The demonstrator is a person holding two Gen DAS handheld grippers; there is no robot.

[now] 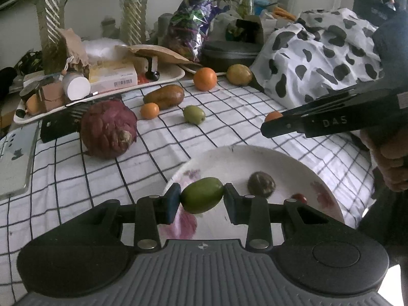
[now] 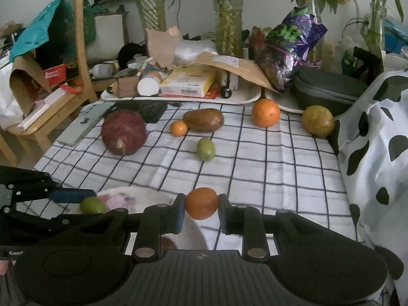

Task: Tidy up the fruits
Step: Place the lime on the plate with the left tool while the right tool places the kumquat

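My left gripper (image 1: 202,199) is shut on a green oval fruit (image 1: 202,195) and holds it over the near rim of a white flowered plate (image 1: 255,160). A dark round fruit (image 1: 261,184) and a small red one (image 1: 299,197) lie in the plate. My right gripper (image 2: 201,207) is shut on a small orange fruit (image 2: 201,203), held above the cloth by the plate's right edge (image 2: 142,195); it also shows in the left wrist view (image 1: 273,116). The left gripper (image 2: 74,195) with its green fruit (image 2: 92,205) shows at the lower left of the right wrist view.
On the checked cloth (image 2: 267,168) lie a red dragon fruit (image 2: 124,132), a brown mango (image 2: 203,120), a small orange (image 2: 178,128), a green fruit (image 2: 205,149), a big orange (image 2: 265,113) and a yellowish fruit (image 2: 318,120). A cluttered tray (image 2: 242,99) stands behind; a spotted cloth (image 2: 377,140) at right.
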